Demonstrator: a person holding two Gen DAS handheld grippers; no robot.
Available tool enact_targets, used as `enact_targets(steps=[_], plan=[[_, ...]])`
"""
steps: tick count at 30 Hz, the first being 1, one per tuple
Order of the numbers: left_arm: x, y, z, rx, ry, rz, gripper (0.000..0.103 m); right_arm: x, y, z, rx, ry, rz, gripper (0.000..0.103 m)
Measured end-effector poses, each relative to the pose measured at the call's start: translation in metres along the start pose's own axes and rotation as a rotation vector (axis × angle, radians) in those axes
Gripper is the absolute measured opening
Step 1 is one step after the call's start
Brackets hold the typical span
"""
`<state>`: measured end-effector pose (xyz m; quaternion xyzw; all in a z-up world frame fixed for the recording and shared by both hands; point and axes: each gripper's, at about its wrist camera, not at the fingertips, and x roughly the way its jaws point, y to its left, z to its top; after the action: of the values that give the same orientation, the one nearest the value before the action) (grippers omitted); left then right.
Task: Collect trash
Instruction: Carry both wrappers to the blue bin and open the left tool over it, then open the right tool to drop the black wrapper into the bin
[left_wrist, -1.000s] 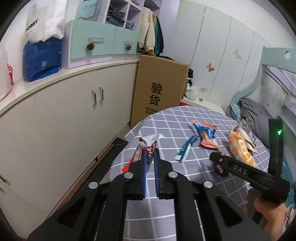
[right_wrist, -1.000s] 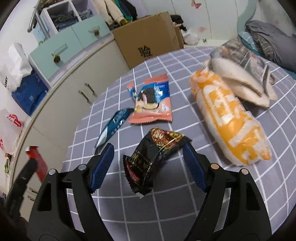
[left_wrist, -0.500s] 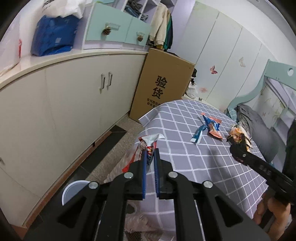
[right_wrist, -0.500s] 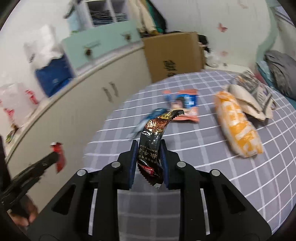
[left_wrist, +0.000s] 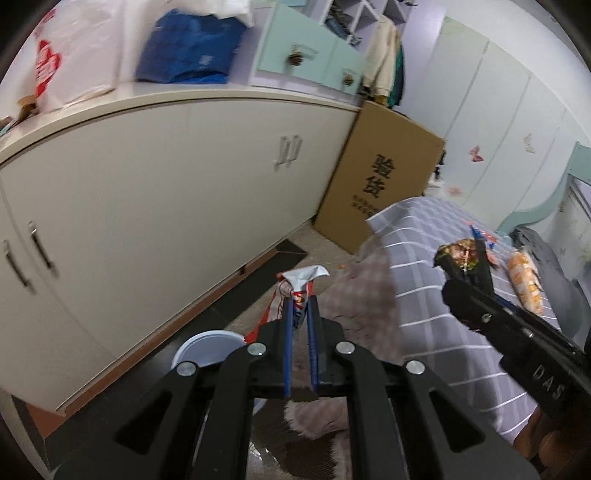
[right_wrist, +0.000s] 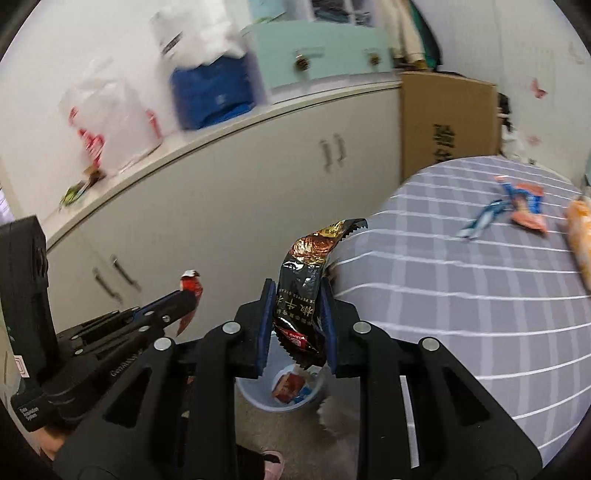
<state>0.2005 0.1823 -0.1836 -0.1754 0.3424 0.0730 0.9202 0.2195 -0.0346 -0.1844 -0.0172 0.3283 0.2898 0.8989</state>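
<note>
- The left gripper (left_wrist: 299, 314) is clenching a red-and-white wrapper (left_wrist: 295, 291), carrying it out past the table edge toward the pale blue bin (left_wrist: 207, 349) on the floor; the bin is sitting low and to the left of the tips, largely hidden behind the gripper body.
- The right gripper (right_wrist: 297, 325) is gripping a black foil wrapper (right_wrist: 306, 284), with the bin (right_wrist: 258, 400) showing below its jaws, an earlier packet already lying inside.
- Both grippers are crowding the same small opening: letting go together is risking a bump between tools, or one wrapper glancing off the rim onto the floor.
- The light wrappers are likely to flutter if dropped from this height, drifting toward the fuzzy rug (left_wrist: 332, 417) or the cabinet (left_wrist: 147, 206).
- The black wrapper is standing tall and bent above the pads, so it may be catching on a finger (right_wrist: 266, 325) when released.
- Motion blur suggests quick travel; releasing mid-swing could be flinging trash past the bin.
- More wrappers (right_wrist: 524, 206) are waiting on the checked tablecloth (right_wrist: 461, 295).
</note>
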Motion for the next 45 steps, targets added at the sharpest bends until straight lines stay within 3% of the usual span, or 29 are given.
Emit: enact_targets(steps=[12,19,26,33,34,36,37,41,45], plan=[[0.027,0.06,-0.032,-0.056,0.099,0.109,0.007,0.07,0.059,-0.047,-0.095,0.15,0.049,0.023],[0.062,0.078,-0.049,-0.059,0.184,0.148,0.007,0.109,0.057,-0.078,-0.085,0.248,0.037,0.023],[0.1,0.087,-0.059,-0.043,0.26,0.182,0.008,0.135,0.047,-0.092,-0.064,0.29,0.013,0.023],[0.118,0.083,-0.043,-0.029,0.25,0.2,0.009,0.15,0.033,-0.094,-0.039,0.305,-0.003,0.023],[0.118,0.083,-0.041,-0.031,0.241,0.198,0.011,0.151,0.032,-0.094,-0.036,0.304,-0.004,0.023],[0.118,0.083,-0.038,-0.025,0.235,0.208,0.036,0.154,0.031,-0.094,-0.028,0.306,-0.003,0.024],[0.115,0.083,-0.037,-0.024,0.226,0.216,0.056,0.154,0.031,-0.094,-0.026,0.307,-0.002,0.024],[0.11,0.082,-0.035,-0.015,0.201,0.23,0.065,0.155,0.032,-0.096,-0.024,0.313,0.002,0.024],[0.107,0.081,-0.04,-0.003,0.203,0.241,0.067,0.157,0.034,-0.097,-0.026,0.319,0.004,0.024]])
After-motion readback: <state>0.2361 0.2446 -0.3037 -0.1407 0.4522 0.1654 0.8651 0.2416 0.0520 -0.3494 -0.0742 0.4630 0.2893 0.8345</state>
